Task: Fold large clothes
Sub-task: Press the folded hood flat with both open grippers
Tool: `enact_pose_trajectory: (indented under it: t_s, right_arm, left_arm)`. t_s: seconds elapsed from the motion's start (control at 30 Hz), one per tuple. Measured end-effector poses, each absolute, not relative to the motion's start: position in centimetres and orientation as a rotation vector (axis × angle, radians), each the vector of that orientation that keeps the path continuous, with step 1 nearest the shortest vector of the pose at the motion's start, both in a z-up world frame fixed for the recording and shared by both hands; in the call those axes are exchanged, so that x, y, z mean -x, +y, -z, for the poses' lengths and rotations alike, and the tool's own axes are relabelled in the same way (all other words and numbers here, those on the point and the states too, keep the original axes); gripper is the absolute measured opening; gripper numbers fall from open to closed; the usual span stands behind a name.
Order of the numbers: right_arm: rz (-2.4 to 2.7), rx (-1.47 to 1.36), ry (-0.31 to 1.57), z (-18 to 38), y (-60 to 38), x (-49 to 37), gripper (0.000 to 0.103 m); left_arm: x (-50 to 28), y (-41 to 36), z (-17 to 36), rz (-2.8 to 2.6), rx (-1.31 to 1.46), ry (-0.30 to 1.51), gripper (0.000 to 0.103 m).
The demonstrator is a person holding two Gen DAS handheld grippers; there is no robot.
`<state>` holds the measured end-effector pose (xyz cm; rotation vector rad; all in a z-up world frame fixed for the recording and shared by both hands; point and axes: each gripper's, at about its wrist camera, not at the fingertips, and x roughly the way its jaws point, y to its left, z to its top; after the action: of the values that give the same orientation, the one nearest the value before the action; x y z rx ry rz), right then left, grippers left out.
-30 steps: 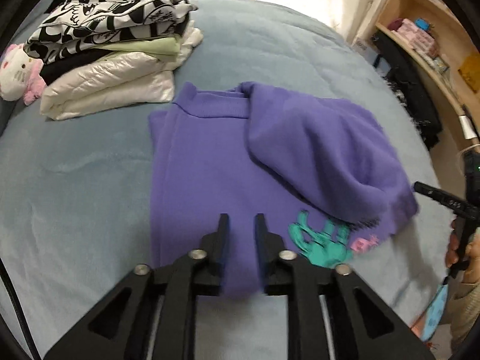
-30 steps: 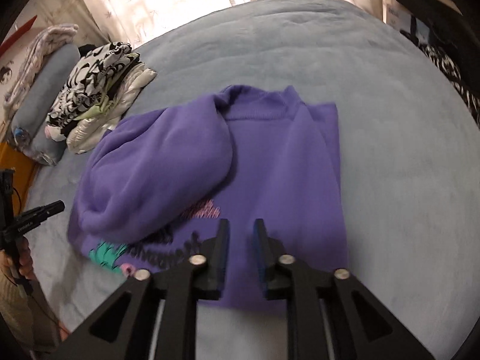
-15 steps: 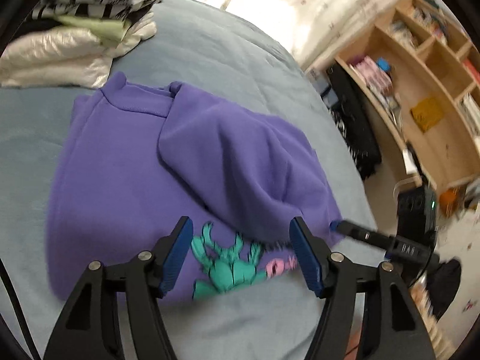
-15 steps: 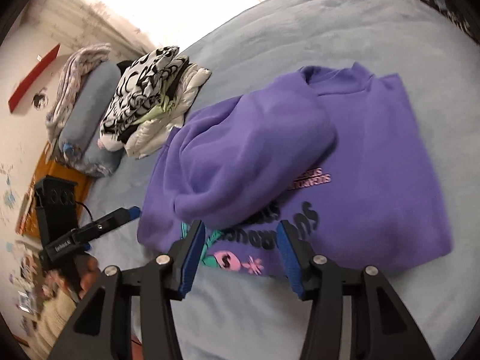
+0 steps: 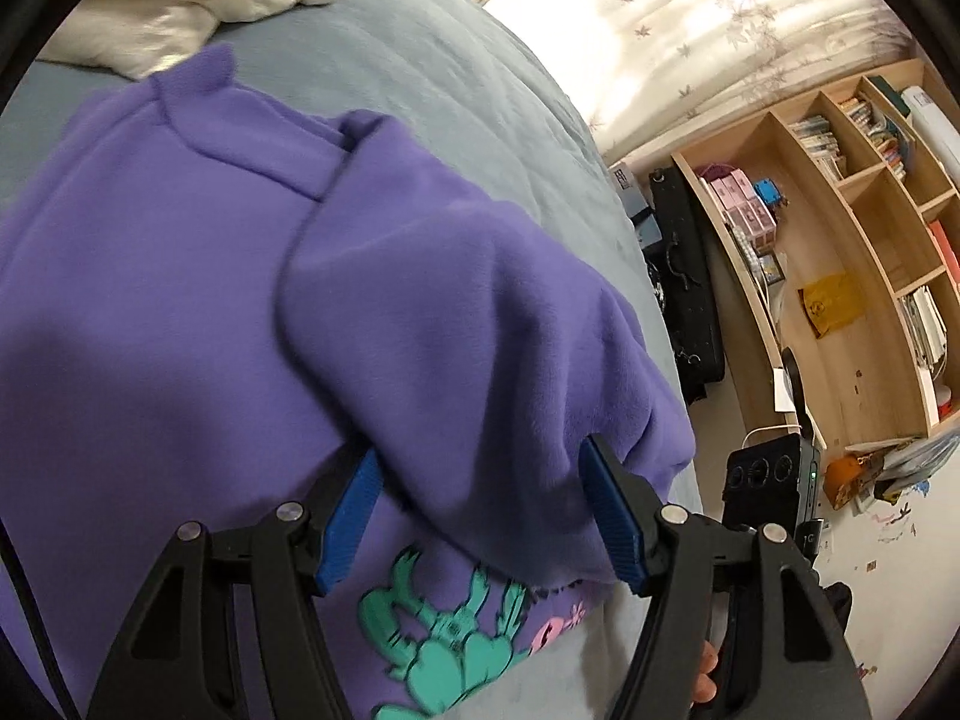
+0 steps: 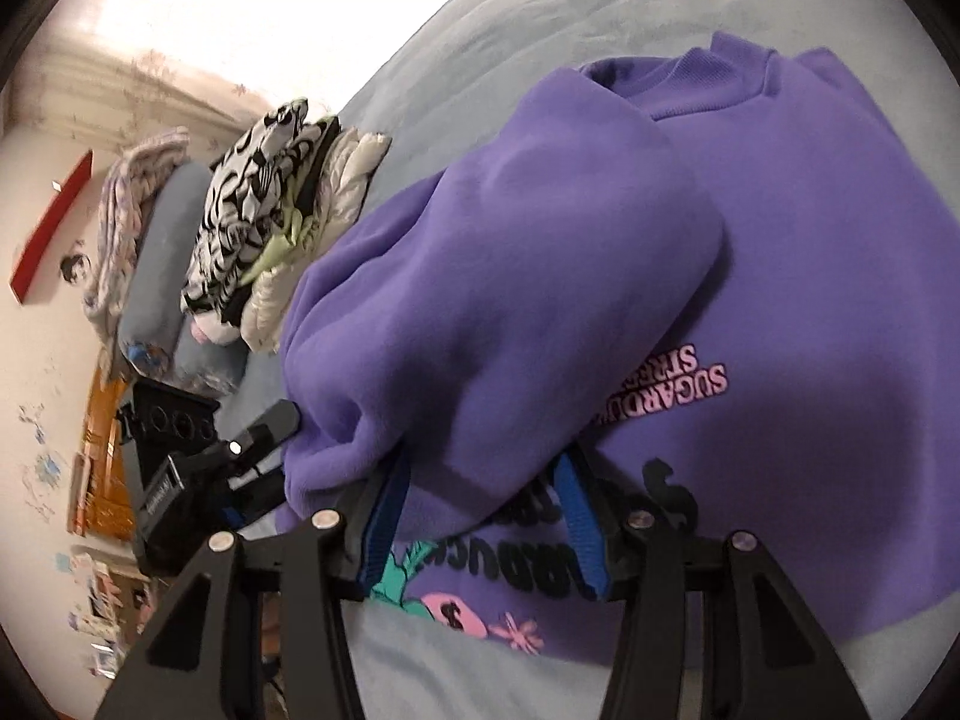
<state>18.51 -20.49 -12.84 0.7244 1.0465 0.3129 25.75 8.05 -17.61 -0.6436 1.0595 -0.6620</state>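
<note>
A purple sweatshirt (image 5: 150,312) (image 6: 840,300) with a teal and pink print lies flat on the blue-grey bed (image 5: 480,90). One sleeve (image 5: 468,330) (image 6: 510,300) is folded across its front. My left gripper (image 5: 480,498) is open, and its blue pads (image 5: 354,504) straddle the lower end of that sleeve. My right gripper (image 6: 480,504) is open too, with its pads (image 6: 579,516) on either side of the same sleeve end from the other side. Neither pair of pads visibly squeezes the cloth. Each gripper's body shows at the edge of the other's view.
A stack of folded clothes (image 6: 270,198) (image 5: 180,0) sits at the head of the bed beside a blue pillow (image 6: 162,252). A wooden bookshelf (image 5: 840,240) and a black bag (image 5: 684,300) stand past the bed's right edge. A hand (image 5: 702,684) shows at the lower right.
Both grippers went from nearly shut to open. They dropped and swung toward the folded sleeve's lower end, which now lies between each pair of pads.
</note>
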Motion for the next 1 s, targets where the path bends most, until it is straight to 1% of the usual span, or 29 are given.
enact_pose_trajectory:
  t_s: [0.03, 0.07, 0.1, 0.13, 0.17, 0.2, 0.27, 0.33, 0.4, 0.63, 0.83, 1.0]
  right_arm:
    - [-0.312, -0.729, 1.028, 12.8, -20.5, -18.5, 0.050]
    - [-0.305, -0.720, 1.009, 12.7, -20.5, -18.5, 0.050]
    - [-0.295, -0.699, 0.997, 12.5, -20.3, -18.4, 0.048]
    - [-0.293, -0.685, 0.992, 12.4, -20.1, -18.4, 0.034]
    - [-0.284, -0.668, 0.989, 12.2, -20.0, -18.4, 0.026]
    - [-0.274, -0.661, 0.987, 12.1, -20.0, -18.4, 0.013]
    - [-0.272, -0.677, 0.981, 12.0, -20.2, -18.3, 0.013]
    - [-0.281, -0.694, 0.968, 11.7, -20.5, -18.0, 0.011]
    - [-0.296, -0.717, 0.954, 11.3, -20.8, -17.6, 0.011]
    - [-0.316, -0.756, 0.935, 10.8, -21.6, -16.9, 0.011]
    - [-0.323, -0.784, 0.949, 11.6, -22.0, -17.0, 0.011]
    - [-0.341, -0.824, 0.952, 12.1, -22.2, -17.0, 0.011]
  left_arm:
    - [-25.9, 7.4, 17.6, 0.656, 0.635, 1.054, 0.064]
    - [-25.9, 7.0, 17.4, 0.648, 0.630, 1.043, 0.059]
    - [-25.8, 6.9, 17.2, 0.643, 0.628, 1.031, 0.049]
    - [-25.8, 6.6, 17.0, 0.638, 0.631, 1.019, 0.045]
    - [-25.7, 6.5, 16.8, 0.634, 0.644, 1.011, 0.043]
    - [-25.6, 6.7, 16.7, 0.638, 0.667, 1.005, 0.042]
    - [-25.5, 7.1, 16.6, 0.654, 0.713, 1.002, 0.043]
    - [-25.3, 7.9, 17.0, 0.666, 0.764, 1.002, 0.046]
    - [-25.2, 8.7, 17.6, 0.675, 0.809, 1.006, 0.052]
    - [-24.4, 10.1, 19.0, 0.726, 0.879, 0.978, 0.052]
    - [-23.9, 11.5, 19.7, 0.703, 0.847, 0.970, 0.052]
    - [-24.3, 10.4, 20.5, 0.696, 0.795, 1.002, 0.049]
